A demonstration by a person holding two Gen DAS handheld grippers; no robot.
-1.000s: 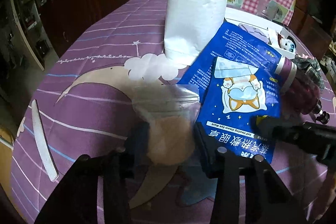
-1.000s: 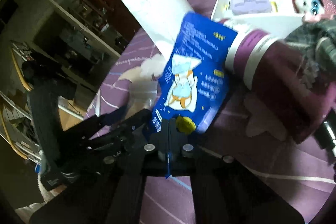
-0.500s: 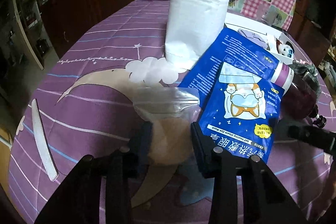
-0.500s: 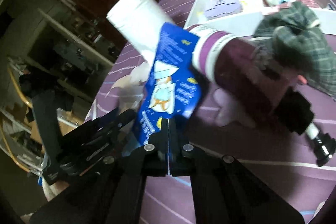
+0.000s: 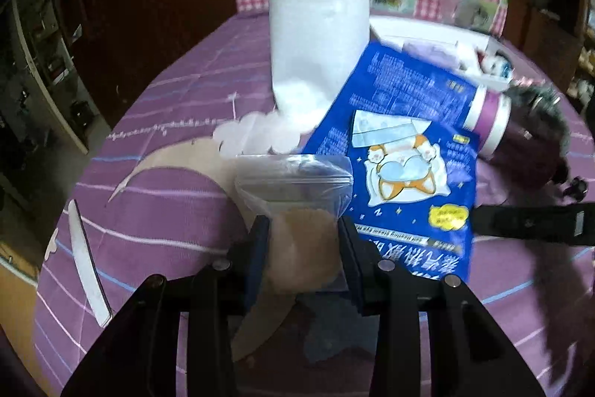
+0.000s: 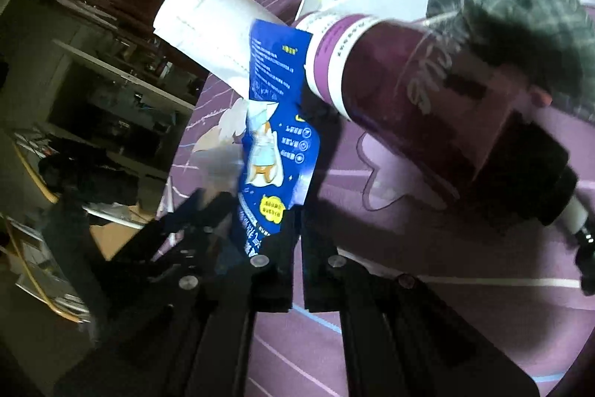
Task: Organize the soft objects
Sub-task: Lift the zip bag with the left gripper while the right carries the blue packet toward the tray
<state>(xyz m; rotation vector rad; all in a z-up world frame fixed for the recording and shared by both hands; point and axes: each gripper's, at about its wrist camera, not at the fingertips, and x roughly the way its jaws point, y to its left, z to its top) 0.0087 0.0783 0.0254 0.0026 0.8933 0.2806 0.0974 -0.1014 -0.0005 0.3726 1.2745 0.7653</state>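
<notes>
Blue packet point(image 6: 277, 151) now lower, tilted — right hand-held gripper point(image 6: 297, 240) jaws opening.

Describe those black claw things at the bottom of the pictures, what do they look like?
Each is a two-fingered claw made of matte black angular arms, jointed with round silver screw heads. The left claw has flat upright fingers with a bluish inner face. The right claw has blocky black fingers standing almost together. No cables, sleeves or hands show in either view.
</notes>
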